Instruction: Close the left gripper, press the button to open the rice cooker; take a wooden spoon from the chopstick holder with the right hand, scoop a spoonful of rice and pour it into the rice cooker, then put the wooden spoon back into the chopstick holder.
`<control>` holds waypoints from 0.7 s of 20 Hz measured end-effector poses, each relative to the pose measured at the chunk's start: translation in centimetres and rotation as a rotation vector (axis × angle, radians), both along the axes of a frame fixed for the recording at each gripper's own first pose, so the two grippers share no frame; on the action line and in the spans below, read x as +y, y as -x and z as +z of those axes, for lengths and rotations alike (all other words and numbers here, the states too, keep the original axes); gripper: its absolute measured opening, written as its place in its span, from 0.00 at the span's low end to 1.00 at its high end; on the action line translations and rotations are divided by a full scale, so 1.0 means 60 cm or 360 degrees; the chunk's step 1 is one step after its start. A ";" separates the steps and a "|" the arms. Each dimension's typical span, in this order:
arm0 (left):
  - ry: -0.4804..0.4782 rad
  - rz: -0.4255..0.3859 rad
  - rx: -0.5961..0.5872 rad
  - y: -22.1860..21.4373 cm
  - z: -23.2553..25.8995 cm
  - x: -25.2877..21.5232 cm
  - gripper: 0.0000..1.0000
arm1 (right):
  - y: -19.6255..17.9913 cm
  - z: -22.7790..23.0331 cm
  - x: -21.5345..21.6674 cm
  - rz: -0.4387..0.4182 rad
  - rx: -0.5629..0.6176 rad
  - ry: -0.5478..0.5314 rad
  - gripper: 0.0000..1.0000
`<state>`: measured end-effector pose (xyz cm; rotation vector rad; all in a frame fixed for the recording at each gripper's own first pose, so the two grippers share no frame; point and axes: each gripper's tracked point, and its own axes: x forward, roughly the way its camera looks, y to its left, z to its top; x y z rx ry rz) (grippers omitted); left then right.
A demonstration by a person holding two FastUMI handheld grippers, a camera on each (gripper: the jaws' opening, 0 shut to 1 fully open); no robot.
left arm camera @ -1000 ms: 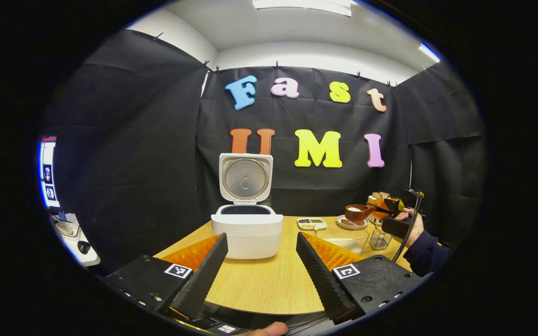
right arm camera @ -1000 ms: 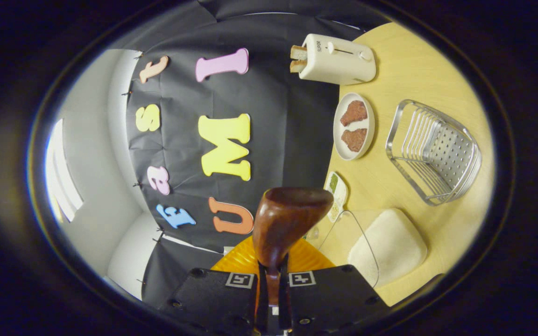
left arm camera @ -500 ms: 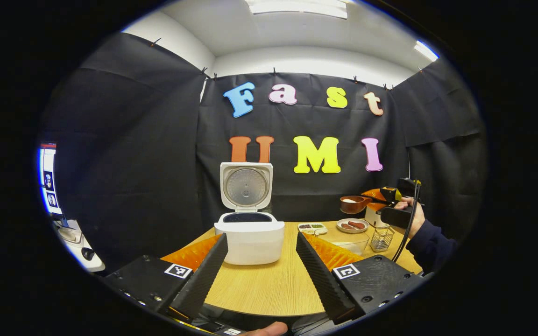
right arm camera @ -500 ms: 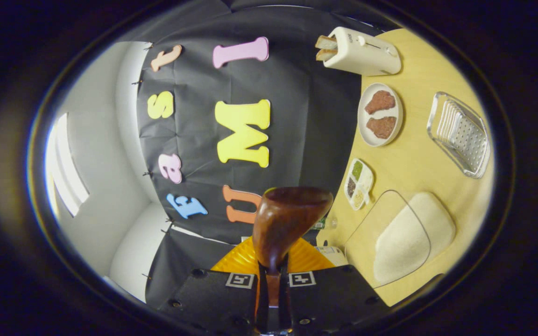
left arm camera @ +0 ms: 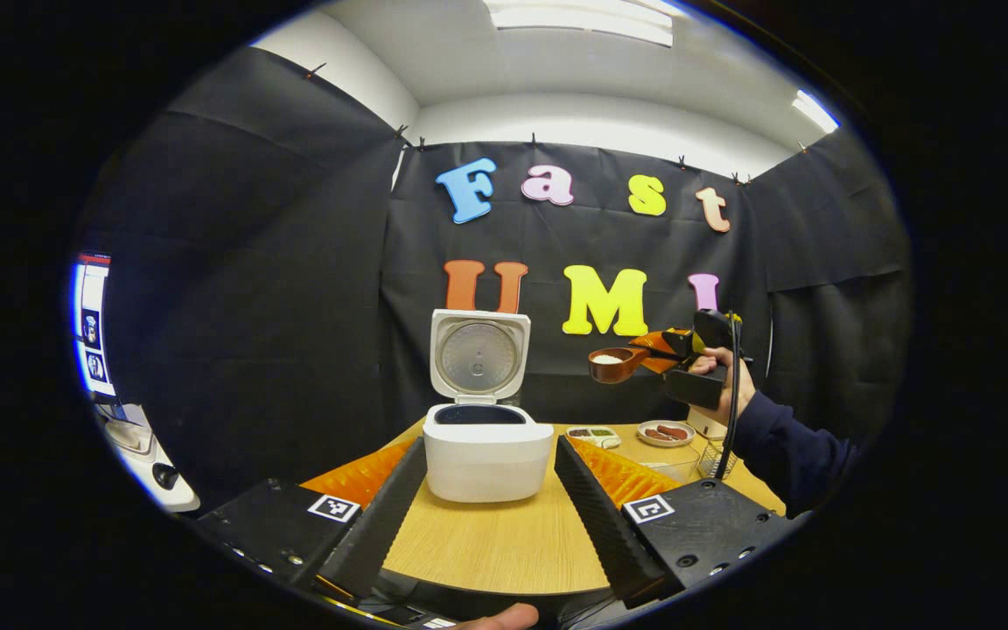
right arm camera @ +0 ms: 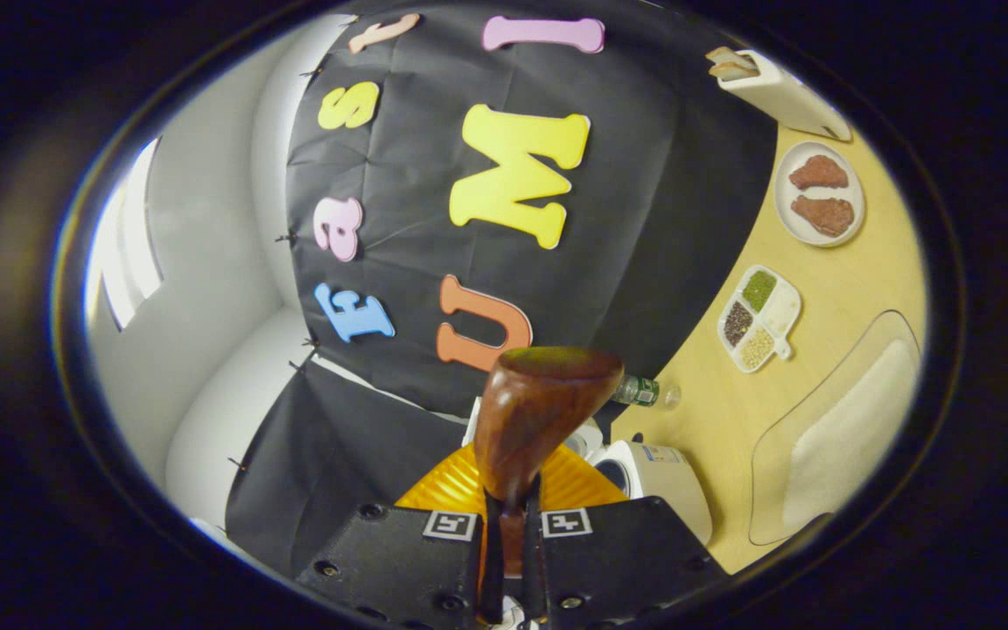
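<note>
Above the table (left arm camera: 504, 542), right gripper (left arm camera: 675, 343) holds wooden spoon (left arm camera: 613, 364) level

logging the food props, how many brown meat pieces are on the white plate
2. Both lie on the white plate near the table's far edge by the toaster: one meat piece closer to the toaster, the other beside it. None seem hidden.
</note>
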<state>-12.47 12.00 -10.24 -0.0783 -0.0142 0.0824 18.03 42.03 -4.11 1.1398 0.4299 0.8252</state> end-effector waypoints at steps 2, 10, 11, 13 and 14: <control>0.0004 0.0024 0.0013 0.004 -0.004 0.015 0.94 | -0.013 0.000 0.057 0.0022 -0.0020 0.0082 0.14; 0.0062 0.0124 -0.0018 0.021 0.002 0.071 0.94 | -0.084 -0.017 0.236 -0.0047 -0.0419 0.0626 0.14; 0.0067 0.0128 -0.0027 0.022 0.004 0.073 0.94 | -0.086 -0.020 0.253 -0.0047 -0.0487 0.0705 0.14; 0.0091 0.0125 -0.0041 0.020 0.004 0.075 0.94 | -0.087 -0.028 0.281 -0.0062 -0.0617 0.0853 0.14; 0.0103 0.0126 -0.0041 0.018 0.000 0.078 0.94 | -0.090 -0.038 0.297 -0.0079 -0.0679 0.0934 0.14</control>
